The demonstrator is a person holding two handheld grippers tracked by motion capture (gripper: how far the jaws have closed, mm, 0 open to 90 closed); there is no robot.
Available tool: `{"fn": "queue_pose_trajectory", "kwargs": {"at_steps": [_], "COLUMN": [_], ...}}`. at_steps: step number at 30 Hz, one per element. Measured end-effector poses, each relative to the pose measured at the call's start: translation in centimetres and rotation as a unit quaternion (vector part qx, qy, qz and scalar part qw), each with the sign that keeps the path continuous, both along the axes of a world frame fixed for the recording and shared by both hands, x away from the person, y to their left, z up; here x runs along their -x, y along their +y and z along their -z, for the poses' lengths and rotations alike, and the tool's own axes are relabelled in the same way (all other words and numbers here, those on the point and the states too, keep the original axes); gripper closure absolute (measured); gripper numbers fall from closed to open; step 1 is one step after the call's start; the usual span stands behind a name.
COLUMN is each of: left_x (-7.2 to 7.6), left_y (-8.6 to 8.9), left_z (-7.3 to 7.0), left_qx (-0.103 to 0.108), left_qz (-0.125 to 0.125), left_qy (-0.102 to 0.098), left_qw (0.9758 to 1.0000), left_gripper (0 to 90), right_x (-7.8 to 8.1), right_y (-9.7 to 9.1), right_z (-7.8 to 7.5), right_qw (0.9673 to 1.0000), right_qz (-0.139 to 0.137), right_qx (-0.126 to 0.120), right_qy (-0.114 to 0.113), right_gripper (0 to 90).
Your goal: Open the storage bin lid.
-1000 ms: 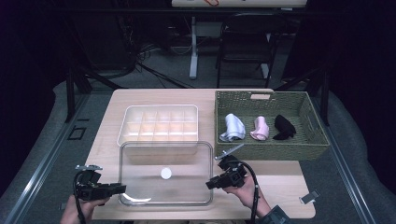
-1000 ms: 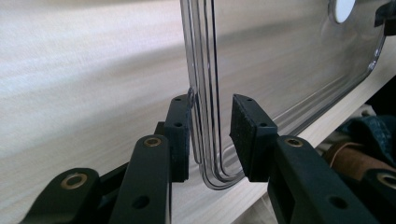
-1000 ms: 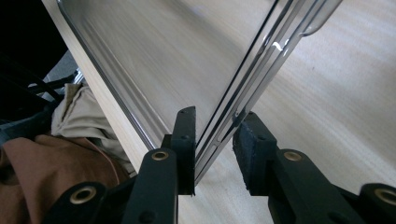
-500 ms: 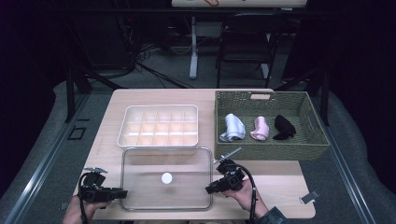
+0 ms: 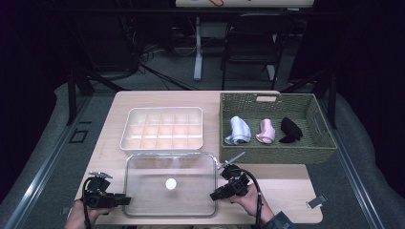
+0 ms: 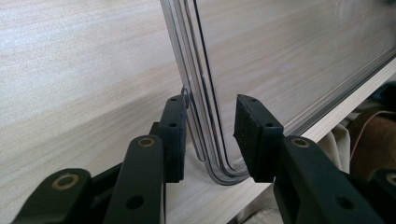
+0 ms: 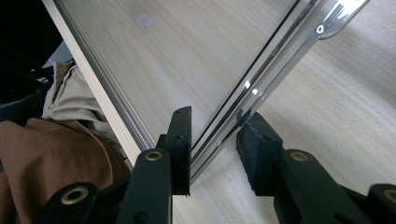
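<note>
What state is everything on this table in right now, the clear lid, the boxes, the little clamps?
Clear lid: lying flat on the table, off the divided box.
Divided box: uncovered, compartments empty.
Woven basket: open, holding three rolled cloths.
Left gripper: jaws have just been opening, lid's corner between them, pads apart from it.
Right gripper: jaws have just been opening, lid's edge between them, a gap showing at each pad.

Compartment tray (image 5: 162, 129) at table (image 5: 286, 176) centre. Wicker basket (image 5: 274, 155) at 2 o'clock holds blue (image 5: 238, 130), pink (image 5: 266, 131), black (image 5: 290, 130) cloths.
</note>
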State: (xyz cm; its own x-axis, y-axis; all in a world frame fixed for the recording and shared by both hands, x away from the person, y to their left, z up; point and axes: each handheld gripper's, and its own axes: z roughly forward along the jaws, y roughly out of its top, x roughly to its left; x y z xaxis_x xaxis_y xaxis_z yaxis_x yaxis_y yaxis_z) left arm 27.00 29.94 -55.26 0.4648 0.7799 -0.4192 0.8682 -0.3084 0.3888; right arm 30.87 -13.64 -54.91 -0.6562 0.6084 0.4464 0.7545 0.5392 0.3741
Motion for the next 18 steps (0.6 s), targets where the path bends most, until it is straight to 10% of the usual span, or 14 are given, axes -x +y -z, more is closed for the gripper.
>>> {"fn": "queue_pose_trajectory", "kwargs": {"at_steps": [18], "left_x": [-0.36], "left_y": [-0.18], "left_z": [0.55], "left_qx": [-0.007], "left_qz": [0.004], "left_qy": [0.015], "left_qw": [0.9999], "left_gripper": [60.5], "right_x": [0.07], "right_y": [0.44], "right_z": [0.55], "right_qw": [0.9998], "right_qz": [-0.003], "right_qx": [0.021], "right_qy": [0.006], "right_gripper": [62.5]}}
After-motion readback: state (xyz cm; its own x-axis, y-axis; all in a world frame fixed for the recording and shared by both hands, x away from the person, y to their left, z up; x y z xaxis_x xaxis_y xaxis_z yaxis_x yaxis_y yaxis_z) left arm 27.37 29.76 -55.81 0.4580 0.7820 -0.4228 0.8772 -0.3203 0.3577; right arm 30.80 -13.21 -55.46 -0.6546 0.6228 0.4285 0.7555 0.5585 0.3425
